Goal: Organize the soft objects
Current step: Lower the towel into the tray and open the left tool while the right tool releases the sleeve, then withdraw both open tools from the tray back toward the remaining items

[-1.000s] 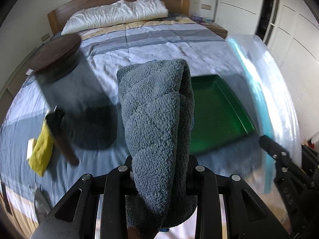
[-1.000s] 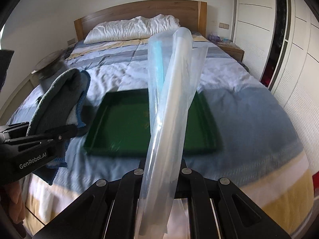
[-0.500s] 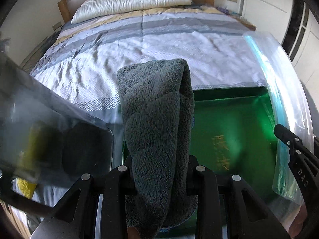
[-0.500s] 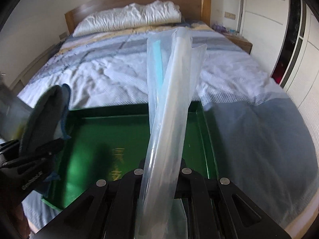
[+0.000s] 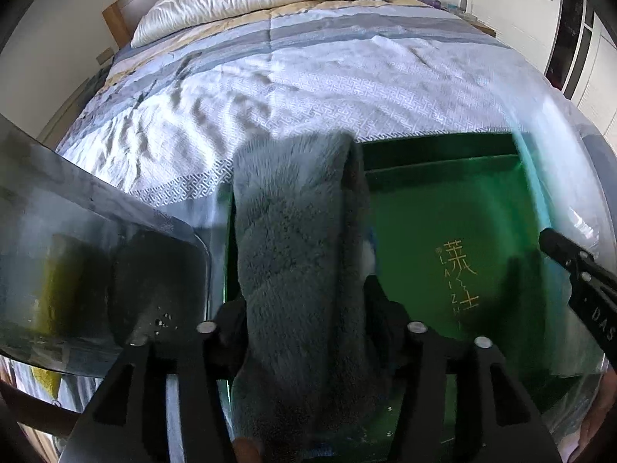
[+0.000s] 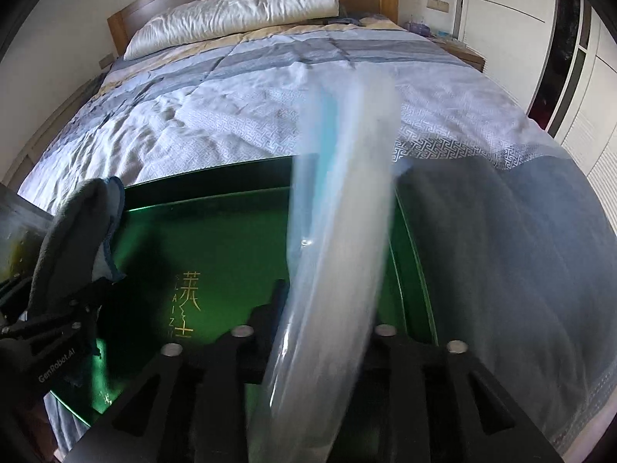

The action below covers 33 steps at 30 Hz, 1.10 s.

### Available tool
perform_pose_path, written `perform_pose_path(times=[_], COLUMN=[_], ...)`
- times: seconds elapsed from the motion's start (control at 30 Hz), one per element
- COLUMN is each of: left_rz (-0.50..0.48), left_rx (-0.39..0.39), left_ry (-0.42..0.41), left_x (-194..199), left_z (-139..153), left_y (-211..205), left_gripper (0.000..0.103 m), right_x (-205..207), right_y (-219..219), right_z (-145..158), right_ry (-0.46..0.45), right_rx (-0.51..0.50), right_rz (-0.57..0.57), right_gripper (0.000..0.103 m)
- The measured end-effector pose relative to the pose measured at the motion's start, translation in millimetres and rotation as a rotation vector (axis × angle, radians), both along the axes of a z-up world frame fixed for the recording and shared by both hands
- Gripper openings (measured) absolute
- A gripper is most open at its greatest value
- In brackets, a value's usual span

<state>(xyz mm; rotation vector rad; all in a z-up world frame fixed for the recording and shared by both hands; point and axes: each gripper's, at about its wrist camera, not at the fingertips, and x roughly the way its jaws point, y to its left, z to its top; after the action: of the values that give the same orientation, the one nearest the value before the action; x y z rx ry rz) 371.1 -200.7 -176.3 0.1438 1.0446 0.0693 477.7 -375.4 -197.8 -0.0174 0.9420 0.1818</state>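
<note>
Over the green tray (image 5: 443, 200) on the bed (image 5: 308, 77), the left gripper (image 5: 304, 308) was opening around the grey towel (image 5: 293, 231), and the right gripper (image 6: 324, 324) was opening around the clear bag (image 6: 339, 193).

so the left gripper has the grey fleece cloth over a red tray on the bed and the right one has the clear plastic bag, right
Not quite: the tray is green, not red, as the right wrist view shows. The rest holds: the grey fleece cloth is between the jaws of the left gripper, which are opening, and the clear plastic bag is in the right gripper, over the bed.
</note>
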Motion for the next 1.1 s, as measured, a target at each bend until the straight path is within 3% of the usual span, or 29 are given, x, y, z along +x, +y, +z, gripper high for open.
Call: perform_pose_path(times=[0.17,0.5,0.83,1.1], left_rz=[0.0,-0.007,-0.023,-0.08], left_rx=[0.023,0.068,0.034,-0.029], left_ry=[-0.042,-0.113,-0.145,-0.195], left_x=[-2.5,-9.6,-24.1,-64.3], left_z=[11.4,28.9,41.6,68.3], left_y=[-1.9,-5.2,0.5,1.8], left_gripper=[0.059,0.059,0.059,0.059], right_x=[-13.7,-32.0,-53.4,-115.4], right_y=[-3.7,-12.2,-10.6,6.6], right_z=[5.1,26.5,42.1,66.5], right_ry=[-0.023,-0.07,-0.101,-0.154], right_rx=[-0.005,-0.032,-0.025,-0.095], right_rz=[0.003,0.008,0.02,0.028], right_gripper=[0.043,0.049,0.05,0.052])
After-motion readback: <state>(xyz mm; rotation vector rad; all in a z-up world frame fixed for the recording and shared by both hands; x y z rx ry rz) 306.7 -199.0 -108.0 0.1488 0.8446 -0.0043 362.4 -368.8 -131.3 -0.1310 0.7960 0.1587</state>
